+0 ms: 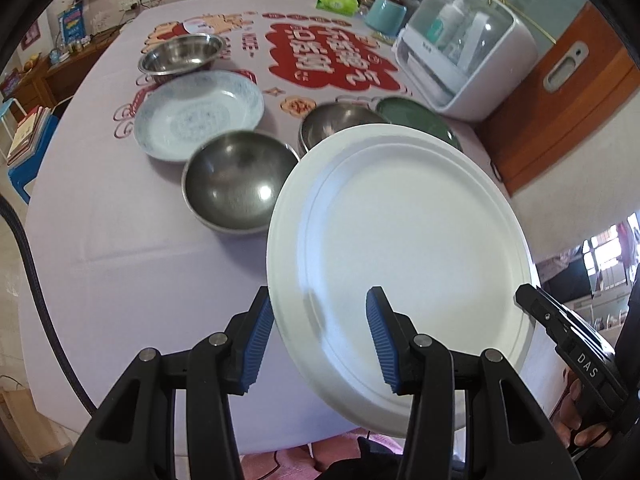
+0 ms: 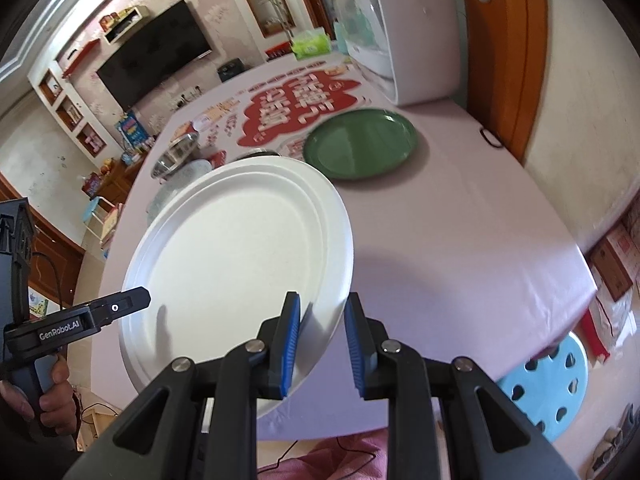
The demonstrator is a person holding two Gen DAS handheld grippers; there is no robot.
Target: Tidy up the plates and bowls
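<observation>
A white plate (image 1: 400,248) with a ridged rim hangs tilted above the near end of the table, held from both sides. My left gripper (image 1: 319,300) straddles its near-left rim, one pad under the edge and one over the top face. In the right wrist view my right gripper (image 2: 323,300) is shut on the plate's (image 2: 240,248) near-right rim. Each gripper also shows in the other's view: the right gripper (image 1: 528,300) and the left gripper (image 2: 140,300). On the table lie a green plate (image 2: 360,148), two steel bowls (image 1: 240,188) (image 1: 336,124) and a blue-white dish (image 1: 196,116).
A third steel bowl (image 1: 182,54) stands farther back on the pink tablecloth (image 2: 460,240). A white lidded appliance (image 1: 460,48) and a green tissue pack (image 1: 338,0) are at the far right. A blue stool (image 2: 548,384) stands beside the table's near right corner.
</observation>
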